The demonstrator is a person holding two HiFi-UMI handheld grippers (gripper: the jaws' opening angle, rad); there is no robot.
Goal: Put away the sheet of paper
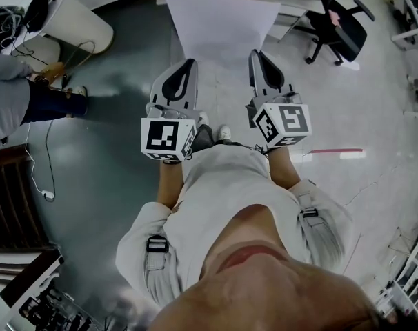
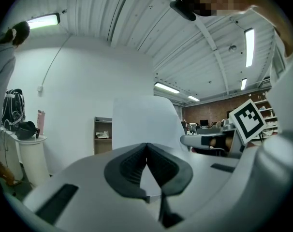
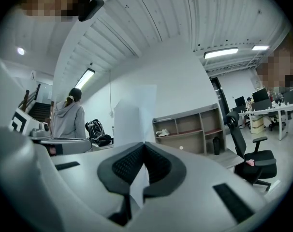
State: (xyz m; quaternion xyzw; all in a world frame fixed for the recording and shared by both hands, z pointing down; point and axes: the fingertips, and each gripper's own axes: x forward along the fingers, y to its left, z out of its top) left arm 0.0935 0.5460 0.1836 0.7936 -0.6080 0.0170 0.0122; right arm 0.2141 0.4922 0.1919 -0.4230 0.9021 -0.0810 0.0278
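**Claws.** Both are closed on the sheet of paper (image 1: pixel 221 21).
- Left claw (image 1: pixel 189 66): the pads meet, with the sheet's near edge pinched between them towards its left corner.
- Right claw (image 1: pixel 256 55): fully closed in the same way, pinching the near edge towards the right corner.
- Neither claw holds anything else.

**Sheet.** It runs forward from both claw tips and spans the gap between them. It rests on no surface and hangs above the floor (image 1: pixel 112 185). In each gripper view it rises straight from the pinch line. It looks flat above the left claw and shows a slight vertical bend above the right.

**Why held so (judgement).** Two pinch points along one edge probably keep a limp sheet from drooping or folding while it is carried. The claws sit side by side and level, which keeps that edge straight.

**Surroundings.**
- A shelf unit (image 3: pixel 190 129) stands ahead of the right claw.
- An office chair (image 1: pixel 336 26) is off to the right claw's right.
- A bystander in a grey hoodie (image 3: pixel 69 117) stands well out beyond the left claw.

**Status (judgement).** This is the carrying stage and the sheet is not yet put away. I cannot tell where it is meant to go.

**Risk.** An uneven pull between the claws could crease or tear the edge.
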